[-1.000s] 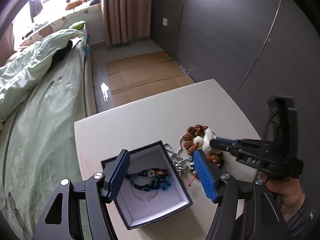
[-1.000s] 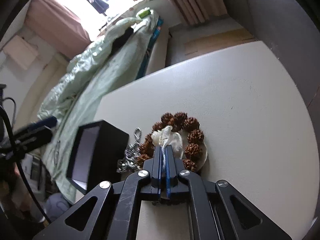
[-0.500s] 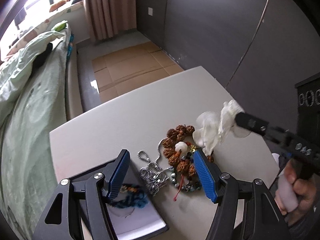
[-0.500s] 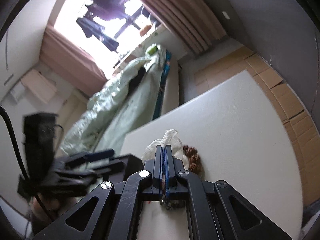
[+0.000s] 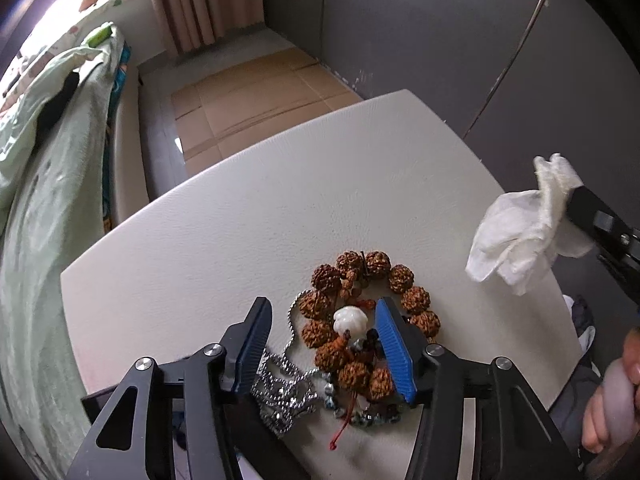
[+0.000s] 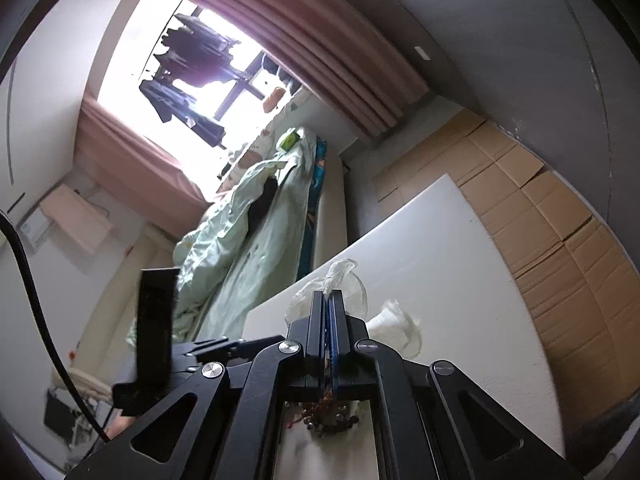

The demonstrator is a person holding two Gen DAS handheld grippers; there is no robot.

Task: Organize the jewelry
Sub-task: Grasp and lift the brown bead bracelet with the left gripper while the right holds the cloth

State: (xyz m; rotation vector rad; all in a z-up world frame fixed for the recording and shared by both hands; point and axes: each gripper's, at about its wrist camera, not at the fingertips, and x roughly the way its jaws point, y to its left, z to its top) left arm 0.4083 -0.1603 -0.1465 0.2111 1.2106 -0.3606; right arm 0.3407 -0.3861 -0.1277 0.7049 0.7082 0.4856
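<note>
A brown bead bracelet (image 5: 400,280) with a white carved bead (image 5: 350,319) lies on the white table (image 5: 240,232). A silver chain (image 5: 286,384) lies to its left, a dark small-bead string (image 5: 368,416) below it. My left gripper (image 5: 322,320) is open above the bracelet, its blue pads either side of the white bead. My right gripper (image 6: 329,300) is shut on a crumpled white tissue (image 5: 520,224), held above the table's right side; the tissue also shows in the right wrist view (image 6: 340,276). The black jewelry box's corner (image 5: 100,396) shows at lower left.
A bed with a green quilt (image 5: 48,184) runs along the table's left side. Flattened cardboard (image 5: 256,92) covers the floor beyond the table. A grey wall (image 5: 440,40) stands to the right. A hand (image 5: 612,408) holds the right gripper at the lower right.
My right gripper has lifted the tissue off the bracelet and carried it up and right. My left gripper has moved from over the box to over the bracelet.
</note>
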